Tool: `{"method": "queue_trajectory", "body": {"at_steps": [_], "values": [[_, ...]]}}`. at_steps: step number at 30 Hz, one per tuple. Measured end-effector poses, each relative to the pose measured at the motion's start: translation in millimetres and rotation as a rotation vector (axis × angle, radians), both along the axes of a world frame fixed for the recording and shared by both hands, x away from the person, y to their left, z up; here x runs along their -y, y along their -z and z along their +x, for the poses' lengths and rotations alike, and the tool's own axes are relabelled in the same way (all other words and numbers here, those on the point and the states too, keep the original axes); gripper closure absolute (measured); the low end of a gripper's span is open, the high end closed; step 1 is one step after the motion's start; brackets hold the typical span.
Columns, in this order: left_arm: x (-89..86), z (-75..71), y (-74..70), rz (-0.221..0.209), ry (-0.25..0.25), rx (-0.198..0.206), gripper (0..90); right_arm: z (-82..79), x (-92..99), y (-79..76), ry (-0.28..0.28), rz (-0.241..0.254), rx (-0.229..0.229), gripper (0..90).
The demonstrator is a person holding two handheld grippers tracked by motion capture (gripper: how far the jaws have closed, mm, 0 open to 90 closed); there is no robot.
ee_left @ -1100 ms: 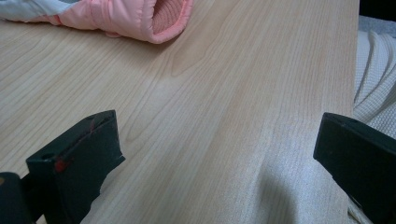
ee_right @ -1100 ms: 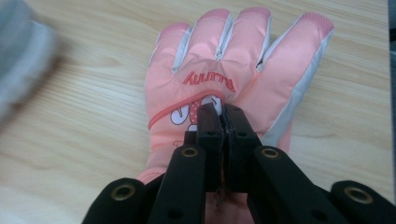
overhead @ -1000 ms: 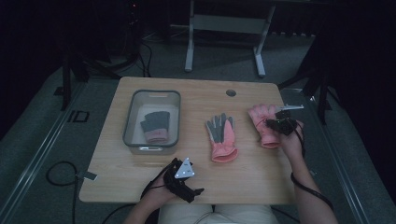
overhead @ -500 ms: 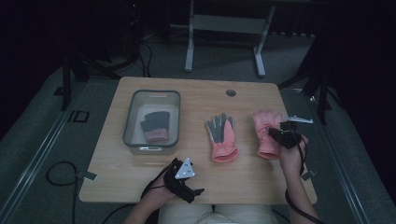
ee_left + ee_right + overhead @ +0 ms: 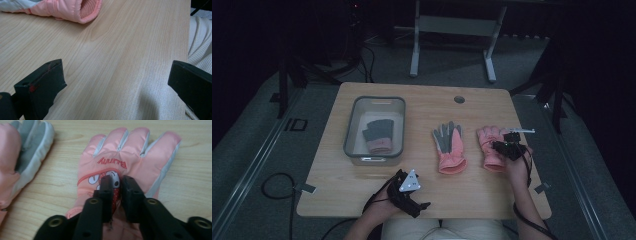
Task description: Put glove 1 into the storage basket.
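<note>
Two pink gloves lie right of the bin [image 5: 374, 131]; my right tongs [image 5: 117, 182], just parting slightly, hover over the right glove [image 5: 130, 157]; my left tongs [image 5: 112, 82] gape empty.

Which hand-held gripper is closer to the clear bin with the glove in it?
Left. The left hand-held gripper sits just below the bin; the right hand-held gripper is across the table.

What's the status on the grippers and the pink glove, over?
Right gripper jaws just eased apart, narrow gap over the pink glove, flat on table. Left gripper open, idle at near edge. Second glove alongside, clear.
</note>
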State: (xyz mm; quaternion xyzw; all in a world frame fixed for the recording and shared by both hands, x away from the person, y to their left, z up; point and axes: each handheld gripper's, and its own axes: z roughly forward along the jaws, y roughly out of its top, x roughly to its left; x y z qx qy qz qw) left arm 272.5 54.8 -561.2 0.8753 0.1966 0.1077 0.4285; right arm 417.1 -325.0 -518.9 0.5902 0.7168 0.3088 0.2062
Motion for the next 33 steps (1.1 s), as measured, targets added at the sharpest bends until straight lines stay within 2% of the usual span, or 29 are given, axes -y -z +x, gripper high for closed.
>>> {"method": "queue_trajectory", "body": {"at_steps": [2, 5, 9, 10, 16, 18, 21, 25, 29, 33], "values": [[0.3, 0.0, 0.1, 0.002, -0.001, 0.0, 0.3, -0.5, 3.3, -7.5, -0.018, -0.001, 0.021, 70.3], [0.2, 0.1, 0.2, 0.002, -0.001, 0.0, 0.3, 0.5, 7.5, -16.6, -0.103, -0.018, 0.056, 65.5], [0.2, 0.2, 0.2, 0.004, -0.001, 0.0, 0.3, 0.2, 7.1, -19.3, -0.195, -0.089, 0.044, 62.9], [0.1, 0.3, 0.3, 0.002, -0.001, 0.0, 0.3, -0.4, 6.6, -18.9, -0.202, -0.109, 0.042, 62.7], [0.5, -0.1, 0.2, 0.006, 0.0, 0.001, 0.3, -0.3, 4.3, -8.4, -0.249, -0.15, 0.012, 60.9], [0.6, -0.1, 0.2, 0.006, 0.0, 0.0, 0.3, 2.5, 4.9, -2.7, -0.239, -0.161, 0.0, 62.2], [0.7, -0.2, 0.3, 0.005, 0.0, 0.001, 0.3, 6.1, 6.1, 4.7, -0.228, -0.14, -0.013, 64.7], [1.2, -0.6, 0.5, 0.007, 0.001, 0.002, 0.3, 7.9, 6.7, 10.5, -0.214, -0.107, -0.018, 77.8], [0.8, -0.2, 0.3, 0.005, 0.0, 0.0, 0.3, 5.7, 4.5, 9.7, -0.186, -0.095, -0.002, 86.0], [0.4, 0.1, 0.2, 0.003, 0.001, 0.0, 0.3, 2.8, 4.6, -0.3, -0.154, -0.074, 0.02, 87.1]]}}
